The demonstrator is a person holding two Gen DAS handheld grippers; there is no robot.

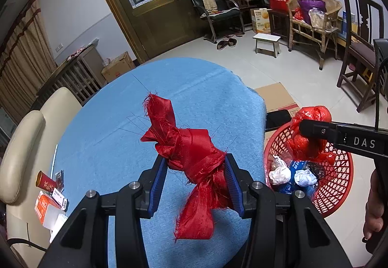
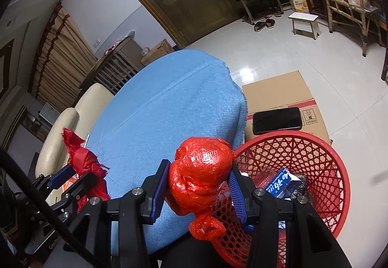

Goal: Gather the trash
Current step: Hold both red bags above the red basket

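My left gripper (image 1: 196, 166) is shut on a knotted strip of frayed red cloth (image 1: 186, 144), held above the blue-covered table (image 1: 109, 137). In the right wrist view that cloth (image 2: 82, 158) shows at the far left in the left gripper (image 2: 72, 174). My right gripper (image 2: 198, 183) is shut on a crumpled red plastic bag (image 2: 201, 171), at the table's edge over the near rim of a red mesh basket (image 2: 322, 171). From the left wrist view the bag (image 1: 308, 134) hangs over the basket (image 1: 339, 178), which holds several crumpled papers and blue wrappers.
A cardboard box (image 2: 278, 93) with a black phone (image 2: 276, 120) on it lies on the floor behind the basket. A cream chair (image 1: 21, 154) stands left of the table. Small packets (image 1: 51, 190) lie at the table's left edge. Chairs and a white stool (image 1: 266, 42) stand farther back.
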